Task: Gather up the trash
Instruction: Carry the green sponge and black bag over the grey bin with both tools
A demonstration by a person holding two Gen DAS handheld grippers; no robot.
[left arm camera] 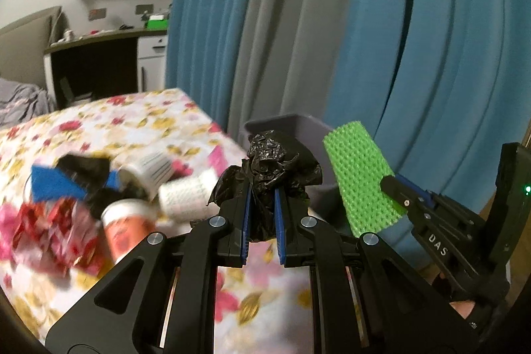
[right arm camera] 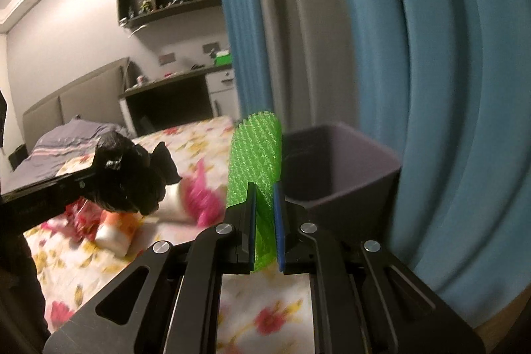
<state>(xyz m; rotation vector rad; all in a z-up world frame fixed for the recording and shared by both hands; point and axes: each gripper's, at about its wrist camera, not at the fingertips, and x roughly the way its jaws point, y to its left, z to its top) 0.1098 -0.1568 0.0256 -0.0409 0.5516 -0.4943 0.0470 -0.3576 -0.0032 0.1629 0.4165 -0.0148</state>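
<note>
**Both grippers loaded beside the bin**

A crumpled black plastic bag [left arm camera: 277, 168] is clamped between the nearly closed blue pads of the left gripper [left arm camera: 264, 208], the wad bulging above and below the fingertips. A green foam net sleeve [right arm camera: 257, 155] is pinched in the same narrow way by the right gripper [right arm camera: 265, 201], standing upright from its pads. Both loads are held clear above the flowered tablecloth [left arm camera: 132, 121]. A grey bin [right arm camera: 348, 168] is seen just beyond the sleeve, against the blue curtain [right arm camera: 448, 88]. Further left on the cloth, blurred litter is left lying: paper cups [left arm camera: 126, 228], red wrappers [left arm camera: 49, 221] and a blue card [left arm camera: 56, 184]
</note>
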